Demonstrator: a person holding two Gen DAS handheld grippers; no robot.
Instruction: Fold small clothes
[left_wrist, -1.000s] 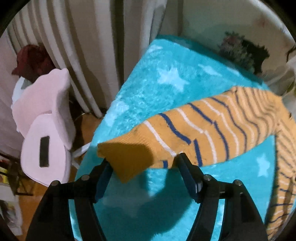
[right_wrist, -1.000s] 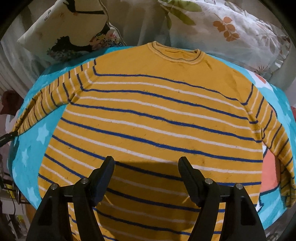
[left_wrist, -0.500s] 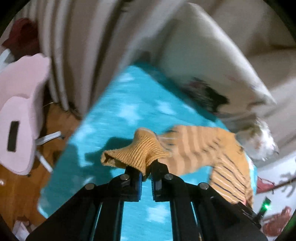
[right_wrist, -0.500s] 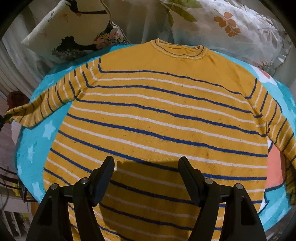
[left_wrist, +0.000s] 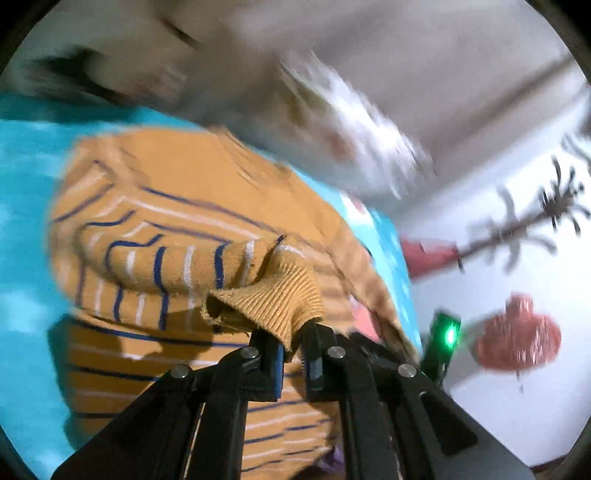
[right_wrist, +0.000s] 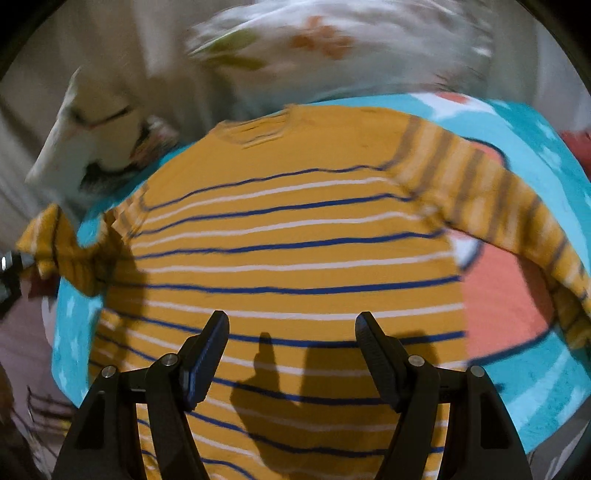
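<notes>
A mustard-yellow sweater (right_wrist: 295, 236) with blue and white stripes lies flat on a turquoise star blanket (right_wrist: 546, 147). My left gripper (left_wrist: 291, 345) is shut on the ribbed cuff (left_wrist: 273, 302) of the sweater's left sleeve and holds it lifted over the sweater's body (left_wrist: 166, 206). In the right wrist view that lifted sleeve (right_wrist: 55, 251) shows at the far left. My right gripper (right_wrist: 291, 354) is open and empty, hovering above the lower middle of the sweater. The right sleeve (right_wrist: 517, 221) lies stretched out to the right.
Floral pillows (right_wrist: 332, 48) lie beyond the collar at the head of the bed. A white wall with red and grey decals (left_wrist: 517, 332) is to the right in the left wrist view. A coral patch of the blanket (right_wrist: 506, 295) shows beside the sweater.
My left gripper closed on the sleeve cuff, lifted it and swung it right, over the sweater's body. My right gripper stayed open and shifted slightly; both views are motion-blurred.
</notes>
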